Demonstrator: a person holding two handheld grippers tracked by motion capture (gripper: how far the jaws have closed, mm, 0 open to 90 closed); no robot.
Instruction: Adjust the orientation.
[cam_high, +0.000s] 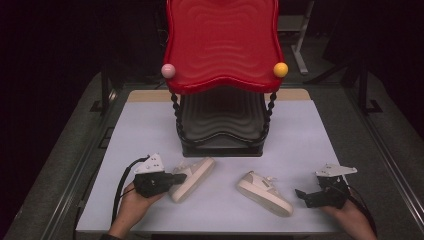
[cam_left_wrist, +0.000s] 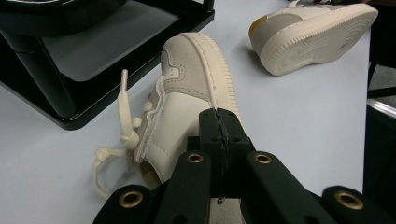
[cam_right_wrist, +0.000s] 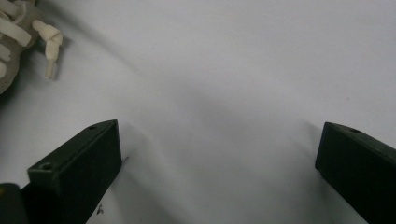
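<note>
The cream low-top leather sneaker (cam_high: 192, 178) lies on its side on the pale tabletop (cam_high: 300, 140), just in front of the black two-tier stand (cam_high: 222, 131). My left gripper (cam_left_wrist: 218, 122) has its jaws together, pinching that shoe's rim. The second cream sneaker (cam_high: 264, 193) lies near it, sole toward me, and apart from my right gripper (cam_high: 301, 194), whose jaws stand wide apart over bare tabletop. The stand's wavy red top tray (cam_high: 222, 45) carries a pink ball (cam_high: 168, 70) and a yellow ball (cam_high: 280, 69) at its front corners. The room beyond is dark.

Cream-and-beige shoes (cam_high: 192, 178); rippled red tray (cam_high: 222, 45); pink ball (cam_high: 168, 71); yellow ball (cam_high: 280, 69).
</note>
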